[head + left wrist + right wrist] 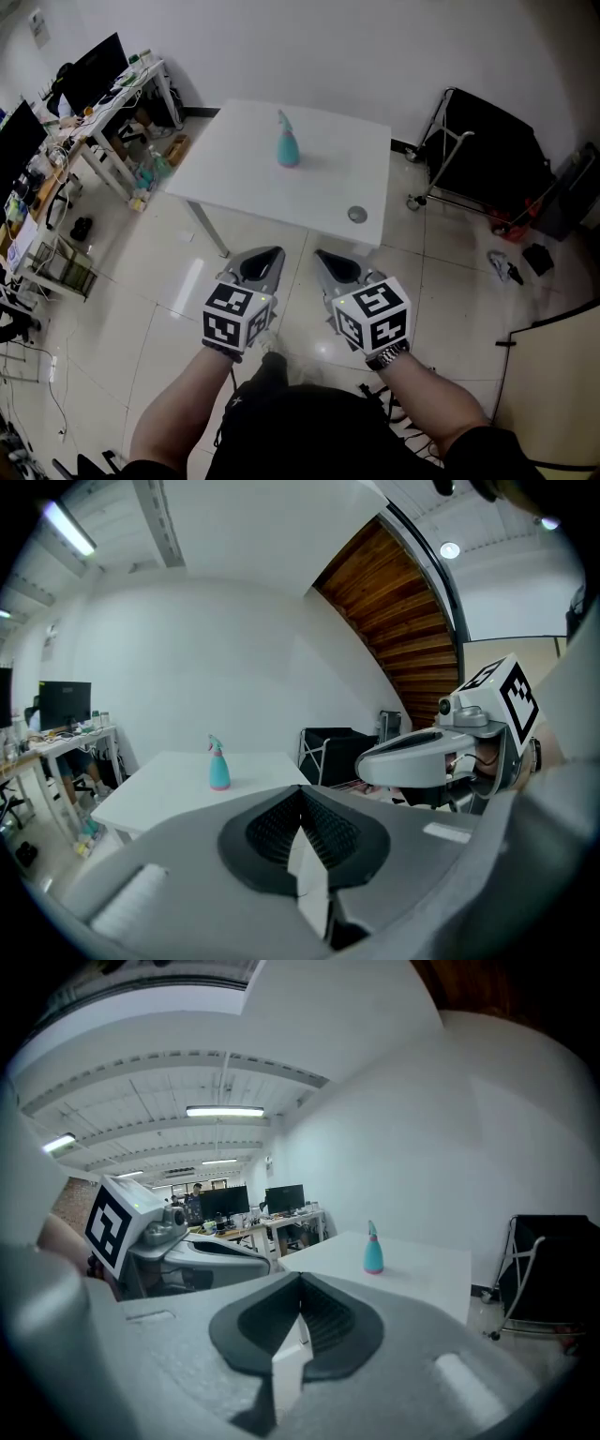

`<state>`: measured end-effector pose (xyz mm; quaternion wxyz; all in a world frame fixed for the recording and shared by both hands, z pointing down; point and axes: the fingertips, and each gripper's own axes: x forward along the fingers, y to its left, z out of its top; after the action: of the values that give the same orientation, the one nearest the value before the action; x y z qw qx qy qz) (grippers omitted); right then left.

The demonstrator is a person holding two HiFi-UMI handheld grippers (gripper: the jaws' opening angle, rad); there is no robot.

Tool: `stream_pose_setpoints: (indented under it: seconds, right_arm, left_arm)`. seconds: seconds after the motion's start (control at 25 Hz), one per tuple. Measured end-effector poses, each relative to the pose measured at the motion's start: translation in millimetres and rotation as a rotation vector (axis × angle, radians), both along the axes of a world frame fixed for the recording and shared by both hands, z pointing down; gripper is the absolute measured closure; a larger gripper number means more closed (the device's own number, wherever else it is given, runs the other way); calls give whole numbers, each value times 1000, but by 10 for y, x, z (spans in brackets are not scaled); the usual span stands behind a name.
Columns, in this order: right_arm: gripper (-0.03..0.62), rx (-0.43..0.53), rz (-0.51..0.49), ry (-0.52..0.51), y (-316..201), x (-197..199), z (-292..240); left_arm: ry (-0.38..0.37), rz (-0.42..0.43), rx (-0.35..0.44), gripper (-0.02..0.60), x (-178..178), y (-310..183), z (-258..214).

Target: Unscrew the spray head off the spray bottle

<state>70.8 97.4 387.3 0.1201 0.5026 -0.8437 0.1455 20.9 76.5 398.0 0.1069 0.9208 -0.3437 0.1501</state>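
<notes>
A teal spray bottle (287,141) with a pale spray head stands upright near the middle of a white table (244,169). It also shows small and far off in the left gripper view as the spray bottle (217,764) and in the right gripper view as the spray bottle (373,1249). My left gripper (274,251) and right gripper (322,253) hang side by side over the floor, short of the table's near edge. Both are shut with nothing between the jaws. The left gripper (302,794) and right gripper (301,1283) point toward the table.
A small grey round object (357,215) lies near the table's near right corner. A black folding cart (483,155) stands to the right. Cluttered desks with monitors (89,80) line the left wall. The tiled floor (169,300) lies between me and the table.
</notes>
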Motion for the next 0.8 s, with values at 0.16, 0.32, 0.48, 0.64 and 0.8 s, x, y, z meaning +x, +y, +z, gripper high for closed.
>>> stream_pose_setpoints:
  seconds: [0.16,0.32,0.48,0.64,0.8]
  right_arm:
    - [602,2,3,10,-116,12,0]
    - [602,0,6,21,-260,5,11]
    - [602,-12,12,30,-444,-46,57]
    - [602,-20,18,42,-671,-105,97]
    - [602,-40,27,58,-928,-185,164]
  left_arm:
    - [11,2,0,565,11,-119,-2]
    - [19,1,-1,565,2,-292,23]
    - [26,5,-11,565,-44,-491,85]
    - [31,8,-17,565,-104,-723,126]
    - [21,27,-34,565,-179,-966,179]
